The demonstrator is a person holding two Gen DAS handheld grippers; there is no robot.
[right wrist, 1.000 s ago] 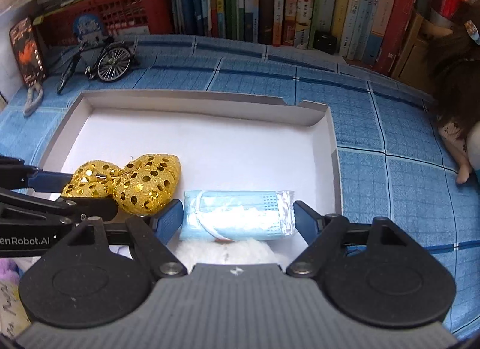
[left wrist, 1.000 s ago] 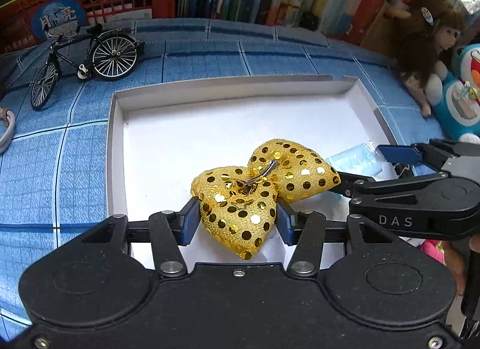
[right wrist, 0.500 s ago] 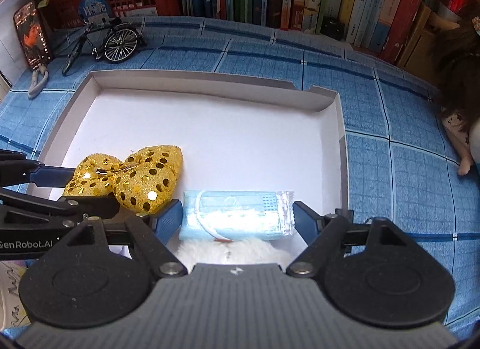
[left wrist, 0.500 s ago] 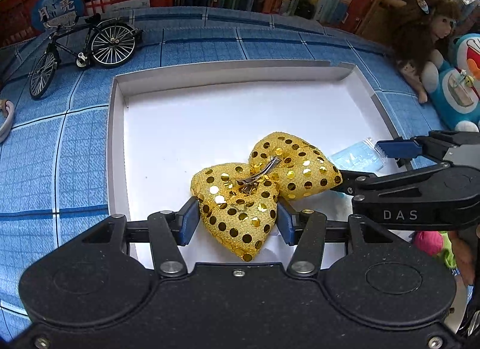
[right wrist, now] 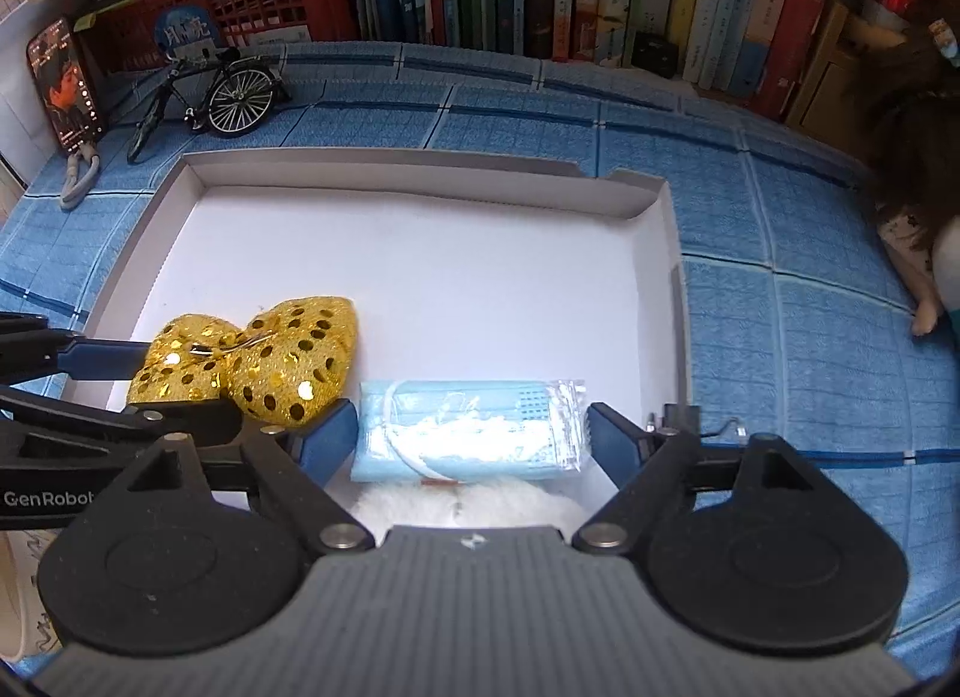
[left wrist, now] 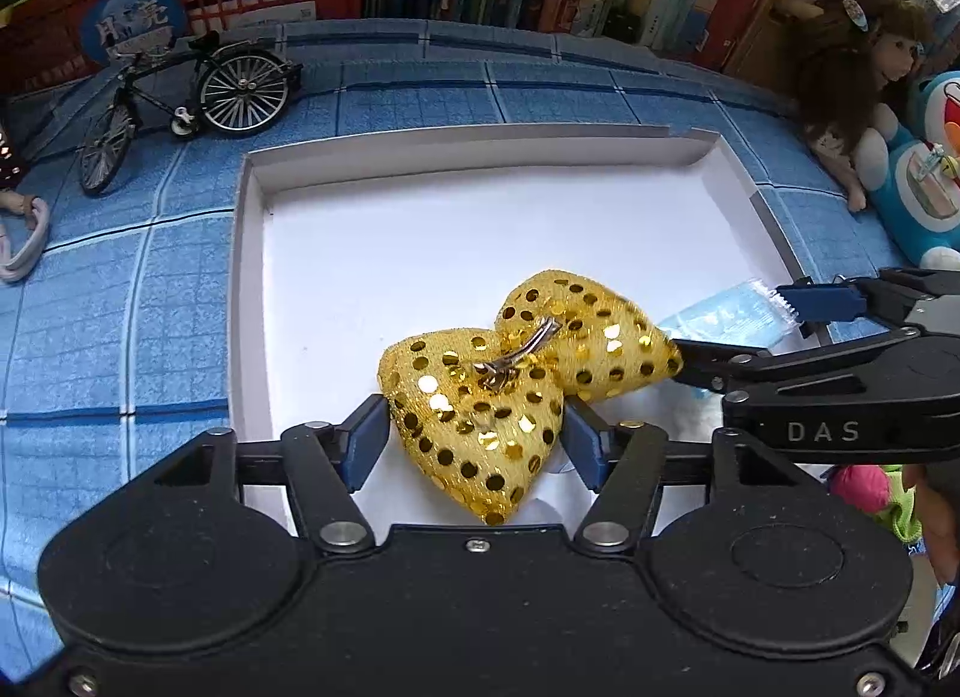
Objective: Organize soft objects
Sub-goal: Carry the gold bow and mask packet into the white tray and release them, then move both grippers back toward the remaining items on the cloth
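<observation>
**A:** Left wrist view: gold sequin bow [left wrist: 528, 379] sits in the white box [left wrist: 252, 277], left gripper [left wrist: 474, 439] jaws opening around it, looks like it's being let go. So that one's basically placed.

**B:** Right wrist view adds the packaged face mask [right wrist: 474, 427] beside the bow, right gripper [right wrist: 468, 439] opening, pads apart from it. Something white and fluffy [right wrist: 468, 505] shows below it. Plush toys [left wrist: 918, 181] outside the box probably remain.

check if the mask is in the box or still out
In. The packaged mask lies flat on the white floor of the box, beside the gold bow, between the pads of the opening right gripper.
</observation>
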